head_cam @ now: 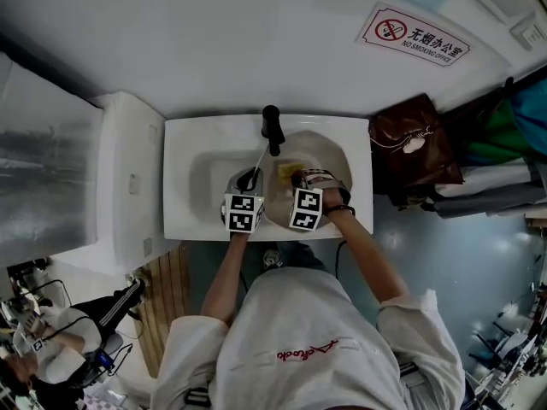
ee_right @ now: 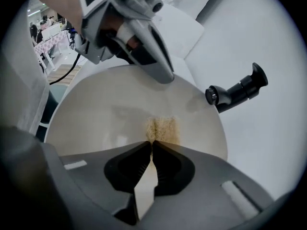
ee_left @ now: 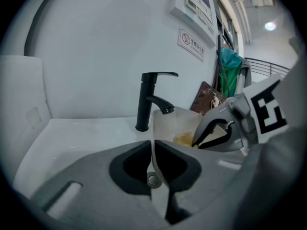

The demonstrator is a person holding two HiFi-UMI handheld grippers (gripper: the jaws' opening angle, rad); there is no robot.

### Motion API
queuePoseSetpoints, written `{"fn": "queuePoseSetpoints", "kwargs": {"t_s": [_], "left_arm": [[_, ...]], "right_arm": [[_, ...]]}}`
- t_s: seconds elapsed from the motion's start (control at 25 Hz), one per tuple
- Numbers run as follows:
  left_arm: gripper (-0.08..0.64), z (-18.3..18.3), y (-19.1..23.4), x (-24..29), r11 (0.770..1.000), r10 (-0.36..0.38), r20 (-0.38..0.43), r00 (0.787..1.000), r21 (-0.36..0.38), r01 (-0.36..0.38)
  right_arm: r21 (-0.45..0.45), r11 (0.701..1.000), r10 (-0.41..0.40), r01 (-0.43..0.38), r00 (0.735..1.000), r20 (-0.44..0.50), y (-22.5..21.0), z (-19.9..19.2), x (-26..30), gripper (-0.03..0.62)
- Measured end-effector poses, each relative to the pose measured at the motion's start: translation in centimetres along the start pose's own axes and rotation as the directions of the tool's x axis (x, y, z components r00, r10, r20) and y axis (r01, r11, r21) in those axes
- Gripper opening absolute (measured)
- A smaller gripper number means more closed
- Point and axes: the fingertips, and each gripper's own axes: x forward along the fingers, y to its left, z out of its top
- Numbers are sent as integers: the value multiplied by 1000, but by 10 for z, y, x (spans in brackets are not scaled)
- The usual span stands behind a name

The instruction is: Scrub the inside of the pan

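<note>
Gripping the thin rim of the cream pan (head_cam: 332, 155), the left hand-held gripper (ee_left: 153, 150) is clenched on that edge and holds the pan tilted over the white sink (head_cam: 183, 182), just beside the black faucet (head_cam: 272, 129). The right hand-held gripper (ee_right: 151, 147) is clamped on a yellowish scrubbing pad (ee_right: 163, 128), which presses against the pan's inside wall near its middle.

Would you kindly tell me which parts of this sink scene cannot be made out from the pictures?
The pan: head view, near rim hidden under the left claw and right claw.
The sponge: right gripper view, near part hidden behind the right claw.
The sink: left gripper view, basin floor mostly behind the left claw.
</note>
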Motion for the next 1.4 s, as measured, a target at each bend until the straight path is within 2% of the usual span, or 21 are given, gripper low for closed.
{"fn": "queuePoseSetpoints", "kwargs": {"t_s": [0.24, 0.48, 0.96, 1.4], "left_arm": [[24, 0, 1, 0, 1000, -2, -1, 1000, -1, 2], [23, 1, 1, 0, 1000, -6, 0, 1000, -1, 6], [23, 2, 2, 0, 1000, -12, 5, 1000, -11, 12], [23, 1, 2, 0, 1000, -11, 0, 1000, -5, 11]], "right_arm": [[10, 1000, -28, 27, 1000, 8, -32, 15, 13, 23], [22, 999, -26, 26, 999, 19, -41, 28, 28, 25], [-22, 1000, -5, 4, 1000, -16, -23, 32, 46, 25], [-88, 994, 61, -62, 998, -13, 25, 32, 37, 25]]}}
